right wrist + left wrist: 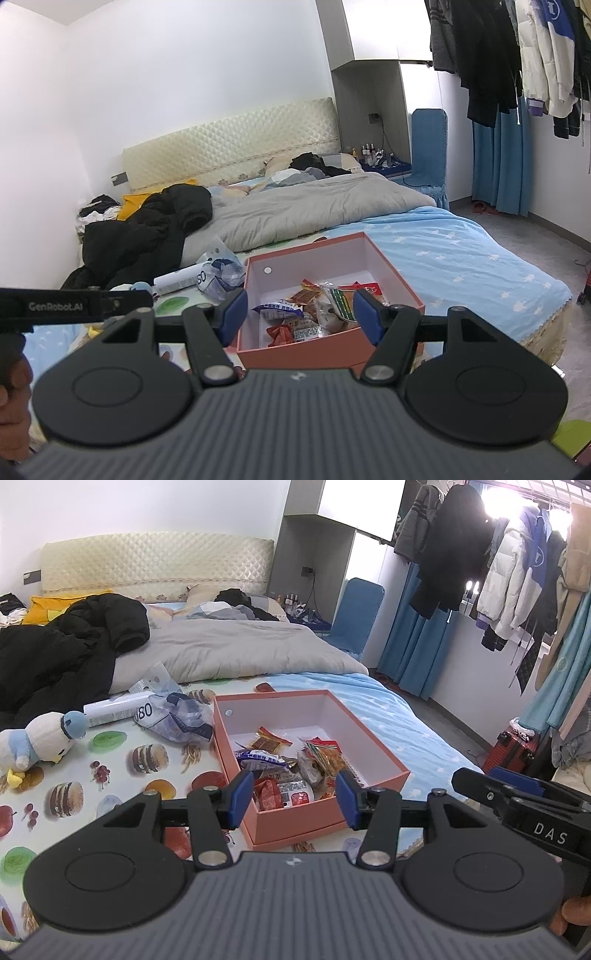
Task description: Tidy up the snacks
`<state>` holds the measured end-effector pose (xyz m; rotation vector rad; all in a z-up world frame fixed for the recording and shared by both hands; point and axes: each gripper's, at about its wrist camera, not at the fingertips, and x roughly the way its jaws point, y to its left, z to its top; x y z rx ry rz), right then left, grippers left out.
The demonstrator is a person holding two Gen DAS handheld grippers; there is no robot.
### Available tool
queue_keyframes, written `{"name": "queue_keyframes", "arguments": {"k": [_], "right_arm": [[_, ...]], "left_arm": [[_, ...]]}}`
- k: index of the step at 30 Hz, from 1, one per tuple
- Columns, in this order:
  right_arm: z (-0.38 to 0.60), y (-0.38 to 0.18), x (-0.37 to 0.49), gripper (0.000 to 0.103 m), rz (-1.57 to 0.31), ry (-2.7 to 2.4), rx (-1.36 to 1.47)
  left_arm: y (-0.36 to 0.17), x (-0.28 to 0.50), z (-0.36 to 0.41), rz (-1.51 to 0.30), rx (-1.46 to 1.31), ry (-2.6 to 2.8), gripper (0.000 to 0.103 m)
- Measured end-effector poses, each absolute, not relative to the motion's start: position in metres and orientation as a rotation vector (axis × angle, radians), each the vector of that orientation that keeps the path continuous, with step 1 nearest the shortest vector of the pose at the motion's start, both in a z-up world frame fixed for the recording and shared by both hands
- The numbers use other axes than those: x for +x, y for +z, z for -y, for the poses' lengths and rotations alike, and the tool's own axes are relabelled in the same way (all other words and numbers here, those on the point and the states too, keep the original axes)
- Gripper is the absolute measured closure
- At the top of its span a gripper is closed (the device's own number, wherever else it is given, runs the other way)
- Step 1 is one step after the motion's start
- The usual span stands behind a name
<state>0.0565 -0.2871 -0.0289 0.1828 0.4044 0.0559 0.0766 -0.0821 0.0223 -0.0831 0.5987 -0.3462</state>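
Observation:
A salmon-pink cardboard box [373, 749] [306, 350] sits open on the bed. Inside lies a heap of snack packets [291, 768] [314, 314], red, orange, blue and white. My left gripper [293, 797] hovers above the box's near corner, its blue pads apart with nothing between them. My right gripper [301, 315] hangs over the box's near wall, jaws apart and empty too. In the right wrist view the left gripper's black body [74, 304] crosses the left edge; in the left wrist view the right one [524, 805] shows at the right.
A crumpled plastic bag [173, 716] and a white tube [114, 709] lie left of the box, with a plush toy [40, 742] further left. A black coat [66, 646] and grey duvet [240, 650] cover the bed behind. Hanging clothes [498, 572] and a red suitcase [513, 749] stand right.

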Motion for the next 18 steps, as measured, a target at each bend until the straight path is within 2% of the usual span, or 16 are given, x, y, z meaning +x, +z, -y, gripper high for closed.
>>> {"name": "queue_keyframes", "arguments": {"k": [13,14,16,17,18], "right_arm": [[0.2863,-0.0272,0.0539,0.037,-0.407,0.057,0.189],[0.2865,-0.0274,0.054,0.037,-0.405,0.059,0.192],[0.2887,-0.0276,0.0552,0.037,-0.41,0.07,0.214],[0.2904,-0.0277,0.0559,0.03,-0.411,0.071,0.219],[0.291,-0.0278,0.0563,0.017,-0.409,0.07,0.216]], "left_arm": [[0.019,0.0809,0.0773,-0.606,-0.098,-0.334,0.047],[0.0181,0.0821,0.0768,-0.611,-0.101,-0.337,0.044],[0.0168,0.0834,0.0758,-0.61,-0.11,-0.333,0.017],[0.0163,0.084,0.0749,-0.603,-0.115,-0.325,0.011],[0.0162,0.0832,0.0748,-0.597,-0.119,-0.32,0.005]]}}
